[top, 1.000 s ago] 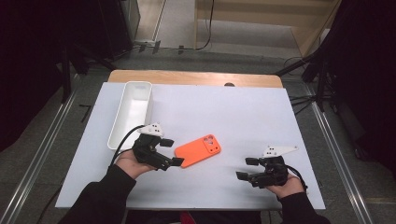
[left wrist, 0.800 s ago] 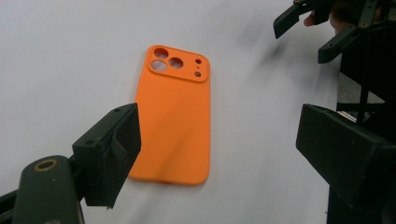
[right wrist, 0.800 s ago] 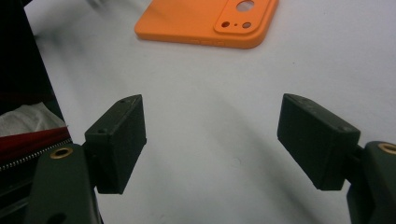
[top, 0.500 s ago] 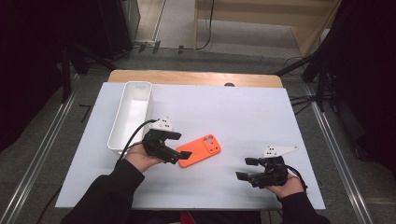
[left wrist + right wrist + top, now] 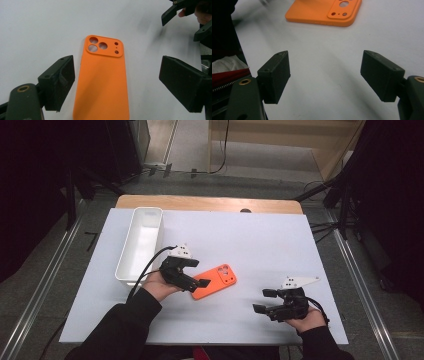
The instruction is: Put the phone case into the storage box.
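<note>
A: Left gripper view had our left gripper (image 5: 115, 82) spread wide, the orange phone case (image 5: 102, 80) lying flat between the jaws, nothing clamped yet.

B: Agreed. We read it as a light, flexible shell with smooth faces, likely to bow if pinched hard. We judged the long edges, mid-length, as the place to grip, clear of the camera cutout (image 5: 104, 46).

A: High view put the case (image 5: 214, 281) near the front middle of the white table (image 5: 260, 240), tip of the left gripper (image 5: 197, 285) over its near end.

B: Our right gripper (image 5: 265, 301) sat well apart, jaws wide, empty. Farther back, the white bin (image 5: 141, 242).
</note>
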The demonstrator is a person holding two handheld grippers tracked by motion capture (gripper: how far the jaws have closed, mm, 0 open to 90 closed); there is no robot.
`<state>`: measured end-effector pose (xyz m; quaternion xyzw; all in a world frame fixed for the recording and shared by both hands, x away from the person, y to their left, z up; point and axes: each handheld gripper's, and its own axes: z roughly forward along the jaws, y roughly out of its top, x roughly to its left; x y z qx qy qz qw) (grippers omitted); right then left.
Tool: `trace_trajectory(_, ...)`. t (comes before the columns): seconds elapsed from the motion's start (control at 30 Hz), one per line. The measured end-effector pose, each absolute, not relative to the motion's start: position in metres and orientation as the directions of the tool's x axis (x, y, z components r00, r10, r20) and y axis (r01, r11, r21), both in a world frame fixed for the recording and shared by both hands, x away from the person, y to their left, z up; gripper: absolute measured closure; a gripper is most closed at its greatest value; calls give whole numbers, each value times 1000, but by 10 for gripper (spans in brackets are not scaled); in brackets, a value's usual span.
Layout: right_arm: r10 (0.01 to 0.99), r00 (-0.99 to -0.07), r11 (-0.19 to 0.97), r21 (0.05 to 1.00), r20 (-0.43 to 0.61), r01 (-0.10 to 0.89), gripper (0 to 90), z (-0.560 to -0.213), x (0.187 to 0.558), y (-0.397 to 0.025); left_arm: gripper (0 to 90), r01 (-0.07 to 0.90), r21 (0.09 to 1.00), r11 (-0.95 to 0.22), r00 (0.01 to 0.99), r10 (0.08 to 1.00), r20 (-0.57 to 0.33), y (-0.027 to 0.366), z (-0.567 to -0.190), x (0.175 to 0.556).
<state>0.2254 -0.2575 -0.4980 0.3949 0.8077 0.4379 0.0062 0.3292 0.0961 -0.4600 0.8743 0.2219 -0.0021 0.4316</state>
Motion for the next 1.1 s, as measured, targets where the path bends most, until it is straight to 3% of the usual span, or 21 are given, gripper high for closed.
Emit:
trace_trajectory(0.07,644,-688,306,712,335,632,224,-498,225,-258,127,386,754,-532,902,388,-188,94,-462,329)
trace_trajectory(0.23,642,-689,304,713,336,632,224,-498,225,-258,3,374,758,-534,909,372,-186,90,-466,329)
trace_trajectory(1.1,640,-690,305,712,339,633,224,-498,224,-258,0,381,749,-543,902,396,-172,80,-494,335)
